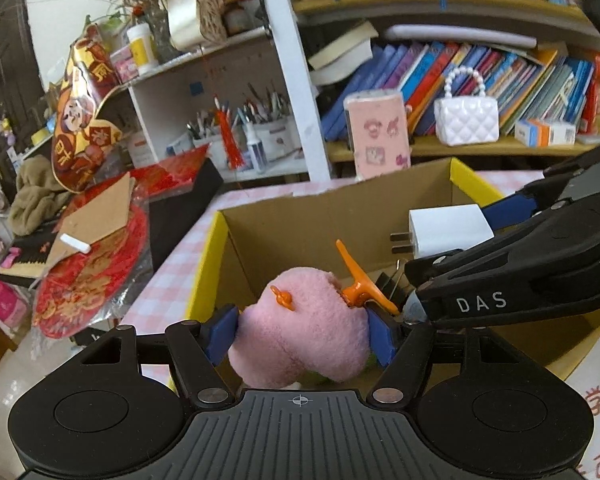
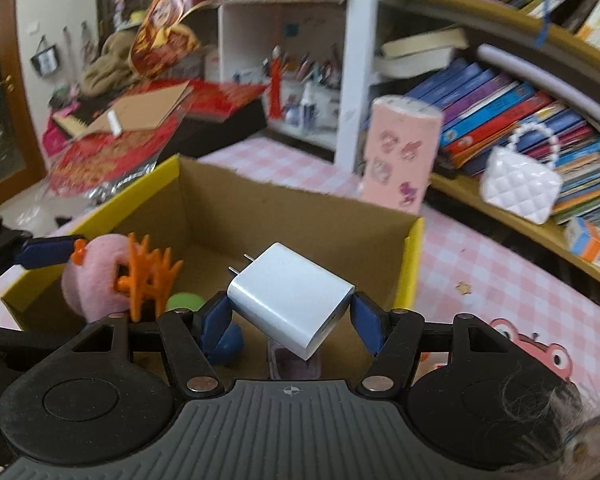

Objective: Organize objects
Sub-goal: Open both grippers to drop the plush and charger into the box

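My left gripper (image 1: 300, 332) is shut on a pink fluffy hair claw with orange plastic teeth (image 1: 304, 320), held over the open cardboard box with yellow flaps (image 1: 284, 220). My right gripper (image 2: 290, 316) is shut on a white plug charger (image 2: 290, 300), tilted, prongs pointing away, above the same box (image 2: 300, 208). The charger (image 1: 448, 230) and right gripper show at the right of the left wrist view. The hair claw (image 2: 100, 276) shows at the left of the right wrist view. A green object (image 2: 184, 302) and a blue one (image 2: 230, 344) lie in the box.
The box stands on a pink checked tablecloth (image 2: 480, 272). Behind are bookshelves with books, a white quilted handbag (image 2: 520, 188) and a pink patterned box (image 2: 400, 160). Red decorations and cardboard (image 1: 88, 264) pile up to the left. A cartoon print (image 2: 540, 352) lies at right.
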